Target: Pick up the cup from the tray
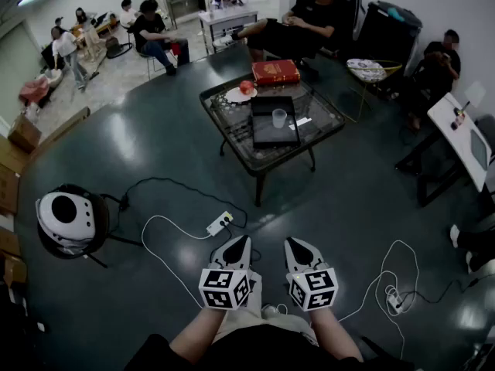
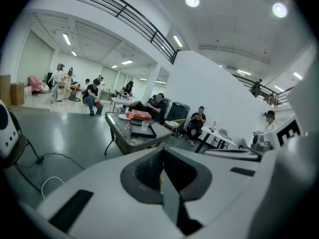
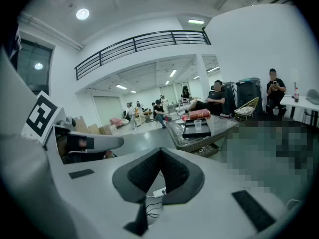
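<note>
**Cup lying near twelve o'clock, well beyond both clenched tongs**

In the head view, the left gripper (image 1: 244,241) is pointing forward with its jaws clenched together on nothing. The left gripper view is showing the pads meeting with no gap. From this gripper the cup (image 1: 279,118) is lying toward one o'clock, well apart across the floor. The cup is standing upright, its long axis vertical, near the middle of the black tray (image 1: 267,134), which is resting on the glass table (image 1: 230,122). The right gripper (image 1: 291,241) is likewise clenched and empty, and the cup is sitting almost at its twelve o'clock. Both tongs are lying at nearly the same range from the cup. The right one is judged marginally better aligned, calling for a straight advance, opened jaws and a side-on approach to the cup's wall.
</note>
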A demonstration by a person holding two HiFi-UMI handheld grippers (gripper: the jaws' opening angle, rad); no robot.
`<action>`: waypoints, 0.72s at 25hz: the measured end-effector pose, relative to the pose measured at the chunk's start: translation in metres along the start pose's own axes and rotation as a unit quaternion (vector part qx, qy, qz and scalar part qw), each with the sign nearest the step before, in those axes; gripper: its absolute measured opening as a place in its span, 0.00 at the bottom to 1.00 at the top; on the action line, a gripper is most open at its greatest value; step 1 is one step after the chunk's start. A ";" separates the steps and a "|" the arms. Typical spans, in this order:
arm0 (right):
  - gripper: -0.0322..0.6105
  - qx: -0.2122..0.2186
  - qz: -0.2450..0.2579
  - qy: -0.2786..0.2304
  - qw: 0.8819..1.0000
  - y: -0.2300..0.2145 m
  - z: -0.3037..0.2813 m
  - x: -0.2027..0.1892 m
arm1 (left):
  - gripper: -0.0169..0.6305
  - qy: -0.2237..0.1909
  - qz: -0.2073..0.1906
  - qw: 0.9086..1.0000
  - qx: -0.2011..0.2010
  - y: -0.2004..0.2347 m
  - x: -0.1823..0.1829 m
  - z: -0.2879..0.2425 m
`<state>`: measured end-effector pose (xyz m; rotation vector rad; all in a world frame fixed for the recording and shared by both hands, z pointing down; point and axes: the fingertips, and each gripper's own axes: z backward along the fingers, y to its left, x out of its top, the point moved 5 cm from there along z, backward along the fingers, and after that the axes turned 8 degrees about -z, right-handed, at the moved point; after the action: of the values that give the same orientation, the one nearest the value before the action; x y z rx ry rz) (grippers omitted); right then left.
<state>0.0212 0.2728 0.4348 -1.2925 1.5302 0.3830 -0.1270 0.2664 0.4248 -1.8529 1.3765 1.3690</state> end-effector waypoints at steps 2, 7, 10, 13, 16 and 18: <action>0.06 0.003 0.002 -0.002 1.000 0.016 0.031 -0.020 | 0.04 -0.002 -0.013 1.000 -0.005 -0.024 -0.016 0.025; 0.06 0.005 0.010 0.003 1.000 0.039 0.096 -0.061 | 0.04 0.010 -0.014 1.000 -0.022 -0.074 -0.053 0.072; 0.06 0.003 0.008 0.008 1.000 0.044 0.121 -0.076 | 0.04 0.016 -0.023 0.999 -0.028 -0.089 -0.061 0.086; 0.06 0.011 0.019 0.011 1.000 0.052 0.131 -0.082 | 0.04 0.006 -0.021 0.999 -0.024 -0.090 -0.058 0.096; 0.07 0.024 0.023 0.005 0.999 0.058 0.135 -0.082 | 0.04 -0.002 -0.020 1.000 -0.017 -0.090 -0.057 0.104; 0.07 0.034 0.017 -0.004 0.999 0.062 0.137 -0.080 | 0.04 -0.005 -0.021 1.000 -0.010 -0.088 -0.057 0.109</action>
<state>0.0257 0.4429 0.4255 -1.2120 1.5464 0.3541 -0.0965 0.4140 0.4152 -1.8759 1.3159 1.3738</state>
